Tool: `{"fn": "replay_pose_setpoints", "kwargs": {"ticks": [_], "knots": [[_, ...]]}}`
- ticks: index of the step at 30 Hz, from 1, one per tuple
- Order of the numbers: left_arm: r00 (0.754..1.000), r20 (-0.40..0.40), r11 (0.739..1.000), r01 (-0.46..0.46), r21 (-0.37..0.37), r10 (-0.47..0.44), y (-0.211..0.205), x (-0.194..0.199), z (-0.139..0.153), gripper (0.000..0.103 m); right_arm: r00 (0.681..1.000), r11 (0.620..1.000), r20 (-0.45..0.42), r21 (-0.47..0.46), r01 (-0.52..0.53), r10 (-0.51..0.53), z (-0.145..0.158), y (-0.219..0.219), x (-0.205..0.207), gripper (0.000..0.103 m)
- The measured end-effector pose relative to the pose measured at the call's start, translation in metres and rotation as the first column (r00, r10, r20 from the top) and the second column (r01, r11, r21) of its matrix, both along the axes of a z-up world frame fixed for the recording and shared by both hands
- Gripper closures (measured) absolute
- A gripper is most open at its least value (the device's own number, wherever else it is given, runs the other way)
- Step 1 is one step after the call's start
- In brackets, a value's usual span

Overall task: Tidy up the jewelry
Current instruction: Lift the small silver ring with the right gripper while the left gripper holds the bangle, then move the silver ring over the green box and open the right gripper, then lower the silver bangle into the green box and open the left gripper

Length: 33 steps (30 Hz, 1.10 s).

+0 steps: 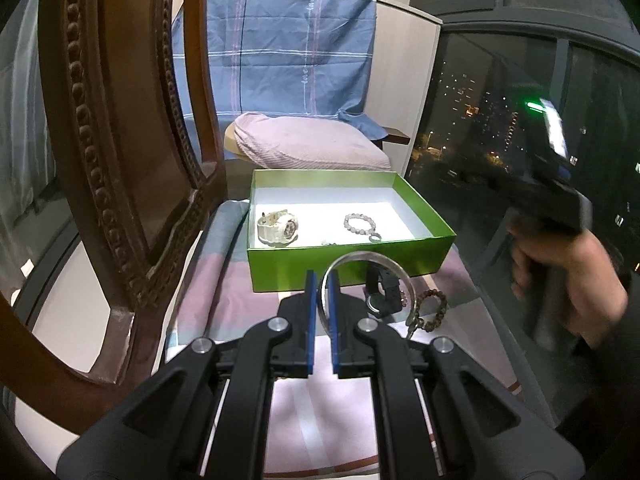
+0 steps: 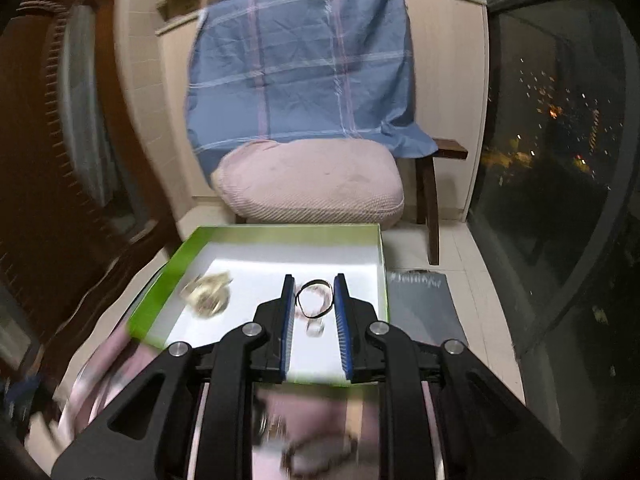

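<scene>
My left gripper (image 1: 323, 280) pinched the clear round bangle (image 1: 370, 276) at the open green box's (image 1: 348, 258) six o'clock. My right gripper (image 2: 313, 285) pinched a thin dark ring-shaped band (image 2: 314, 295) above the box floor, the cream watch (image 2: 208, 294) at nine o'clock.

Green box (image 1: 348, 266), blue plaid cloth (image 1: 280, 48)

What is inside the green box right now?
Inside the green box lie a white watch and a pale bead bracelet. The near wall hides the floor's front strip; small pieces there cannot be identified.
</scene>
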State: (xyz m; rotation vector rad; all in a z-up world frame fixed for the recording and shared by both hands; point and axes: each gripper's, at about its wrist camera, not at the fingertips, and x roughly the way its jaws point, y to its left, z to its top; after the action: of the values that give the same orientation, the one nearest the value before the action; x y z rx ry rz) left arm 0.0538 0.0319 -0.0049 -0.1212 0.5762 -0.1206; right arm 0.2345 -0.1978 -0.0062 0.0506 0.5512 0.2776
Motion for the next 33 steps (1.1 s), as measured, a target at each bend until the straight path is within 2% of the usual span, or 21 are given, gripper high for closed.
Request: {"fn": "replay_pose_setpoints", "kwargs": {"ticks": [2, 3, 4, 5, 8, 10, 12, 16, 18, 21, 24, 29, 33], "knots": [[1.000, -0.007, 1.000, -0.005, 0.001, 0.005, 0.002, 0.003, -0.001, 0.097, 1.000, 0.999, -0.017, -0.025, 0.026, -0.027, -0.005, 0.003, 0.021, 0.074], [1.000, -0.011, 1.000, -0.006, -0.001, 0.006, 0.003, 0.005, -0.002, 0.097, 0.999, 0.998, -0.012, -0.037, 0.045, -0.046, -0.007, 0.002, 0.025, 0.058], [1.000, -0.013, 1.000, -0.006, -0.002, 0.006, 0.003, 0.006, -0.003, 0.097, 0.997, 0.996, -0.001, -0.050, 0.076, -0.076, -0.009, -0.001, 0.026, 0.053], [1.000, -0.013, 1.000, -0.005, -0.001, 0.005, 0.003, 0.006, -0.003, 0.097, 0.996, 0.995, 0.005, -0.040, 0.087, -0.087, -0.009, -0.004, 0.022, 0.053], [1.000, -0.010, 1.000, 0.004, 0.004, -0.004, 0.002, 0.006, -0.002, 0.097, 0.997, 0.996, 0.039, 0.056, 0.062, -0.064, -0.003, -0.025, -0.014, 0.051], [1.000, -0.009, 1.000, 0.008, 0.014, -0.008, 0.001, 0.006, -0.003, 0.097, 0.993, 0.992, 0.097, 0.108, 0.060, -0.070, -0.002, -0.044, -0.059, 0.033], [1.000, -0.018, 1.000, 0.009, 0.021, -0.008, 0.000, 0.007, -0.006, 0.097, 0.986, 0.990, 0.140, 0.116, 0.078, -0.094, -0.006, -0.056, -0.099, 0.025], [1.000, -0.027, 0.999, 0.012, 0.041, -0.011, -0.006, 0.004, -0.009, 0.097, 0.993, 0.989, 0.096, 0.139, 0.057, -0.071, -0.015, -0.064, -0.139, 0.025], [0.999, -0.034, 0.999, 0.010, 0.041, -0.008, -0.008, 0.004, -0.010, 0.097, 0.991, 0.993, 0.124, 0.114, 0.042, -0.056, -0.015, -0.060, -0.149, 0.025], [0.999, -0.048, 1.000, 0.010, 0.029, -0.009, -0.012, 0.007, -0.012, 0.097, 0.984, 0.999, 0.173, 0.028, 0.034, -0.038, -0.017, -0.050, -0.155, 0.025], [0.997, -0.072, 1.000, 0.007, 0.022, -0.005, -0.018, 0.018, -0.013, 0.097, 0.983, 0.999, 0.181, 0.022, 0.036, -0.040, -0.018, -0.052, -0.152, 0.025], [0.997, -0.078, 0.999, -0.001, 0.047, 0.004, -0.030, 0.069, 0.004, 0.097, 0.988, 0.994, 0.143, 0.104, 0.043, -0.058, -0.018, -0.071, -0.141, 0.025], [0.992, -0.124, 0.999, -0.013, 0.046, 0.019, -0.034, 0.146, 0.015, 0.096, 0.991, 0.984, 0.106, 0.167, 0.059, -0.077, -0.019, -0.084, -0.133, 0.025]]}}
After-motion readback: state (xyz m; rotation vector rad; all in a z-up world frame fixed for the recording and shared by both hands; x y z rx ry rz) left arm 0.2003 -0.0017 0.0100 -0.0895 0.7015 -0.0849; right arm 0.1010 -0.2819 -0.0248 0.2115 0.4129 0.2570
